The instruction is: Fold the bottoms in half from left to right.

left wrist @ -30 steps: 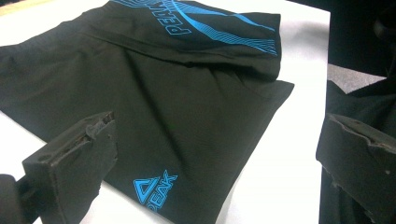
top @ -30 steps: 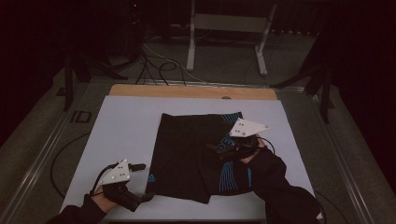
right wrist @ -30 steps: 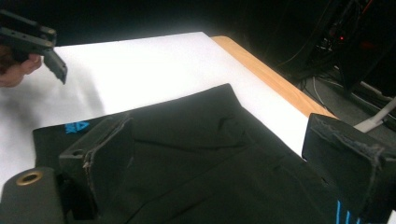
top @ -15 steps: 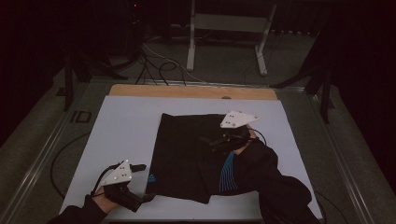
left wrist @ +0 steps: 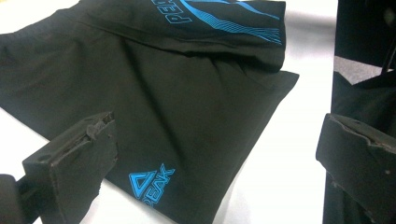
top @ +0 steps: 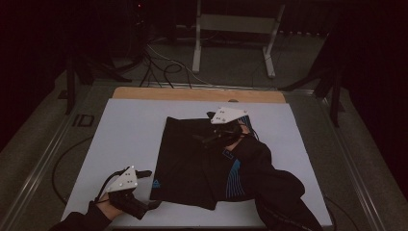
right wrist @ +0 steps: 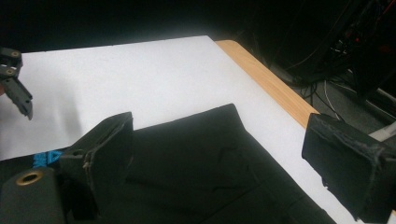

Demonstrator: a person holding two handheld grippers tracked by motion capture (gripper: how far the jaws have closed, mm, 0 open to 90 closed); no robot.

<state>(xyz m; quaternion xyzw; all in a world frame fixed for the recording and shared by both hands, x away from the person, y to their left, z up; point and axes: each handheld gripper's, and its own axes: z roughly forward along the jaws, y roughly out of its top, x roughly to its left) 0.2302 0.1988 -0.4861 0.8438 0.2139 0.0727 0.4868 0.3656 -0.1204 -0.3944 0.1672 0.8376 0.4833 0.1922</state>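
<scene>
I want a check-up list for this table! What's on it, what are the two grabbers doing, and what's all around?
Surface: white sheet over a wooden table.
Job's things: black shorts lying flat on the sheet, blue stripes and a blue logo printed on them.
Clutter: nothing seen.
Grippers: left gripper open, at the near left corner of the shorts; right gripper open, above the far part of the shorts.
Cables: loose wires on the floor behind the table; one cable beside its left edge.
Surroundings: dark room, a metal stand behind the table.
</scene>
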